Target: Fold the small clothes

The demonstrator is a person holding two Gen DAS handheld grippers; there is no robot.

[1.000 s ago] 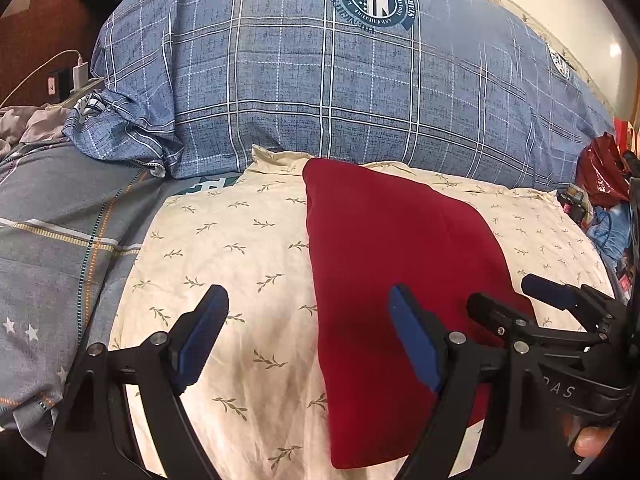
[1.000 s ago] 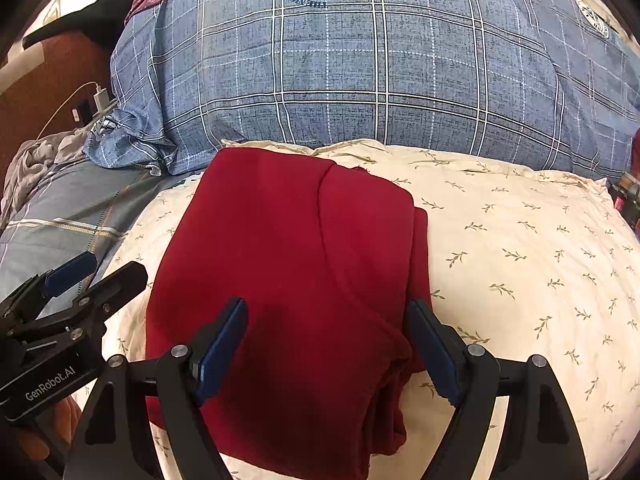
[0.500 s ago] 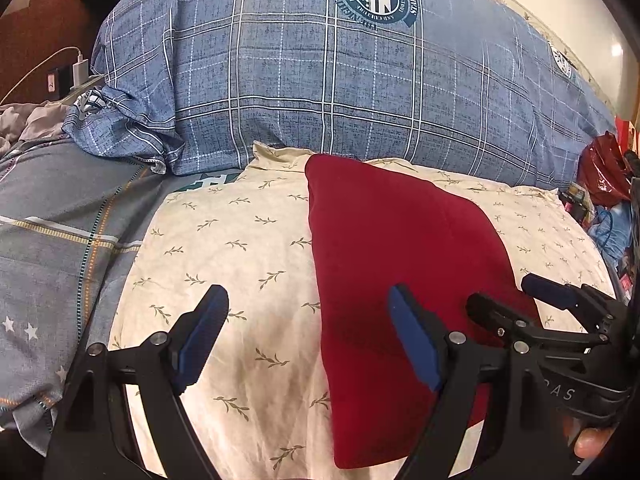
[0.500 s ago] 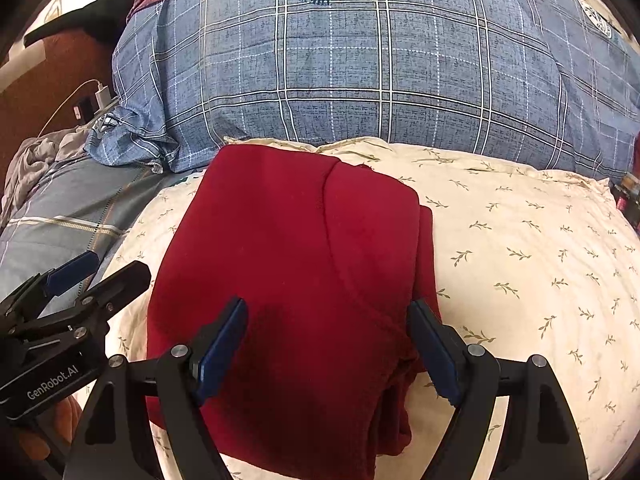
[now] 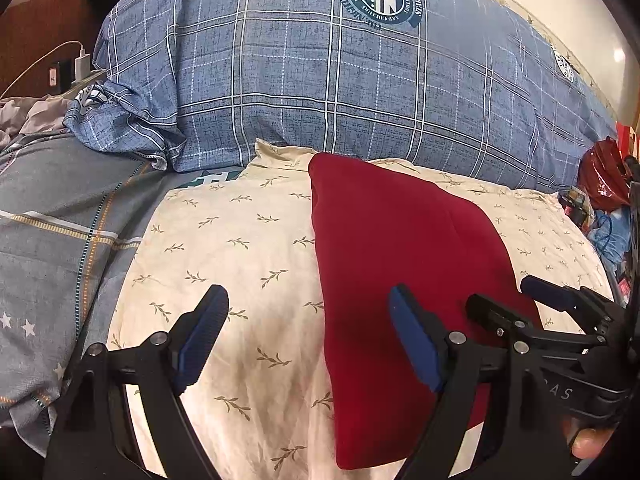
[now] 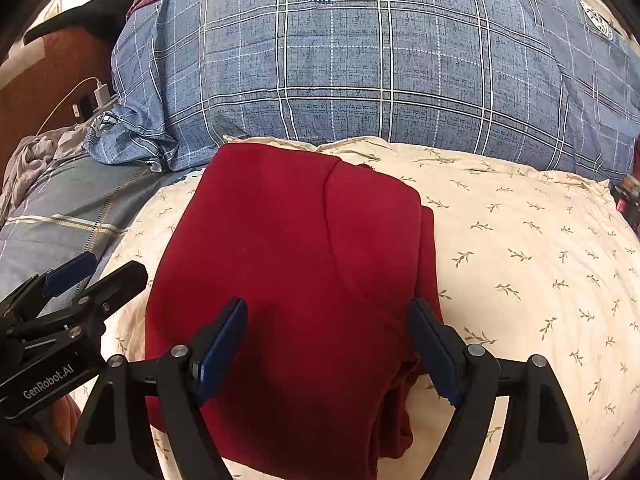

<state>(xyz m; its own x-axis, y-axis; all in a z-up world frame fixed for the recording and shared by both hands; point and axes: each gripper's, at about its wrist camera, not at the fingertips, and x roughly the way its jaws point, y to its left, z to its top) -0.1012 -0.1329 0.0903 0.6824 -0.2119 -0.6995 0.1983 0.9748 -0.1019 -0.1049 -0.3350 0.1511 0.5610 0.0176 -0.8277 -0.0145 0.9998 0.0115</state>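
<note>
Left wrist view: bedding across the whole frame. Big blue plaid pillow [image 5: 320, 92] filling the top, round crest printed at upper centre. Cream pillow [image 5: 240, 264] with small leaf sprigs spread through the middle, touching the plaid one along its far edge. Grey patterned sheet [image 5: 52, 240] down the left side, white charger and cable [image 5: 82, 65] at upper left. Folded red garment [image 5: 400, 264] lying flat on the cream pillow, right of centre, reaching from below the plaid pillow to the lower edge. Left gripper [image 5: 308, 336] at the bottom, blue-padded fingers spread wide, nothing pinched; left pad over bare cream cloth, right pad over the garment's left part. Right gripper [image 5: 520, 304] entering at lower right over the garment's right edge, likewise parted. Red plastic bag [image 5: 604, 176] and clutter at far right.

Right wrist view: same bed, plaid pillow [image 6: 360, 60] across the top, cream pillow [image 6: 520, 248] filling the right half. Red garment [image 6: 288, 264] centre-left, neatly layered, a curved seam across its upper layer, stacked edges showing along its right side. Right gripper [image 6: 326, 344] at bottom centre, fingers wide apart, empty, both pads hanging over the garment's near end. Left gripper [image 6: 92, 276] at lower left beside the garment's left edge, fingers parted, gripping nothing. Black item [image 6: 88, 12] at upper left, crumpled grey cloth [image 6: 36, 160] at the left edge.
</note>
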